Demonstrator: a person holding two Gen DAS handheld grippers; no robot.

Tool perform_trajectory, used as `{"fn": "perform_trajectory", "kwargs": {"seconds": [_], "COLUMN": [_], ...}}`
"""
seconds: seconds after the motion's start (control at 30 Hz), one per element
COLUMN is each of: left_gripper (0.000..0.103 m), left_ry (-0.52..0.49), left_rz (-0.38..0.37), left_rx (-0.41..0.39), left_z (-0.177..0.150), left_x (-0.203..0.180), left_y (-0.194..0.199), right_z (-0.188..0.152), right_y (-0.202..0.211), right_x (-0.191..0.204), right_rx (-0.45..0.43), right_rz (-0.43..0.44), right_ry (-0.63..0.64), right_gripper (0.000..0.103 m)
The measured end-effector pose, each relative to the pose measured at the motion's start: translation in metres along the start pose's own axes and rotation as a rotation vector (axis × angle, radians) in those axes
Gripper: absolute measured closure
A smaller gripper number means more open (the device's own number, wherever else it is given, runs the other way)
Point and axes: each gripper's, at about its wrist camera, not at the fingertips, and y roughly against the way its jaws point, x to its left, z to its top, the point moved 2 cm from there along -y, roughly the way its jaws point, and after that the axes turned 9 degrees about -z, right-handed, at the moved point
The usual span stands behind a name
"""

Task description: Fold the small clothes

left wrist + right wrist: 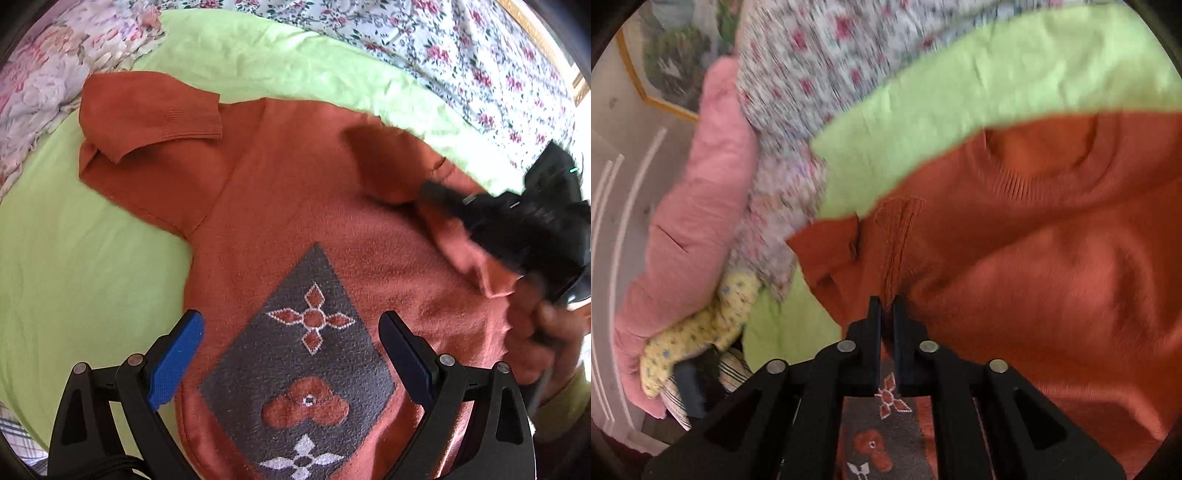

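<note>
Right claw [886, 308] pinches the sweater's [295, 206] sleeve.
Left claw [291, 354] hovers spread over its chest, farther from that sleeve.

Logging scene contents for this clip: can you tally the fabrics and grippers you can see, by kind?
Orange sweaters: 1, the sweater
Green sheets: 1, the sheet under it
Floral bedcovers: 1, the bedcover
Pink pillows: 1, the pillow
Yellow dotted cloths: 1, the cloth
Grippers: 2, left gripper open, right gripper pinching the sweater
Total: 7
</note>
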Motion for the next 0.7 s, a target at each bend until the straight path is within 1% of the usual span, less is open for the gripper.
{"fn": "perform_trajectory", "kwargs": {"seconds": [0.07,0.1,0.13,0.2,0.23,0.33,0.43,0.5,0.57,0.6,0.63,0.67,0.7], "left_gripper": [0.007,0.007,0.007,0.007,0.006,0.006,0.006,0.006,0.007,0.01,0.019,0.05,0.085], "left_ry": [-0.001,-0.002,-0.002,0.005,0.009,0.025,0.088,0.105,0.093,0.076,0.048,0.02,-0.001], "left_rz": [-0.004,-0.003,-0.002,-0.019,-0.03,-0.025,-0.052,-0.056,-0.049,-0.04,-0.032,-0.027,-0.024], "left_rx": [-0.004,-0.001,0.003,0.02,0.03,0.076,0.122,0.122,0.107,0.09,0.073,0.07,0.072], "left_z": [0.006,0.008,0.007,0.012,0.018,0.029,0.044,0.052,0.061,0.066,0.069,0.071,0.073], "left_x": [0.003,0.002,0.0,-0.006,-0.01,-0.012,-0.008,-0.009,-0.013,-0.018,-0.024,-0.03,-0.035], "left_y": [0.001,-0.002,-0.007,-0.019,-0.032,-0.06,-0.093,-0.104,-0.114,-0.118,-0.122,-0.124,-0.125], "right_z": [-0.008,-0.009,-0.013,-0.017,-0.018,-0.021,-0.027,-0.032,-0.039,-0.042,-0.047,-0.05,-0.054], "right_y": [-0.01,-0.011,-0.007,0.004,0.012,0.037,0.066,0.084,0.101,0.108,0.116,0.121,0.129], "right_x": [-0.008,-0.01,-0.014,-0.022,-0.025,-0.037,-0.049,-0.056,-0.067,-0.071,-0.078,-0.081,-0.088], "right_rx": [0.034,0.038,0.028,0.014,0.005,-0.035,-0.083,-0.11,-0.137,-0.151,-0.167,-0.183,-0.203], "right_rz": [-0.046,-0.069,-0.072,-0.054,-0.056,-0.074,-0.093,-0.115,-0.141,-0.149,-0.159,-0.172,-0.189], "right_ry": [-0.001,-0.002,-0.007,-0.02,-0.026,-0.039,-0.063,-0.075,-0.097,-0.114,-0.136,-0.155,-0.176], "right_gripper": [0.075,0.057,0.054,0.054,0.054,0.054,0.054,0.054,0.054,0.054,0.054,0.054,0.054]}}
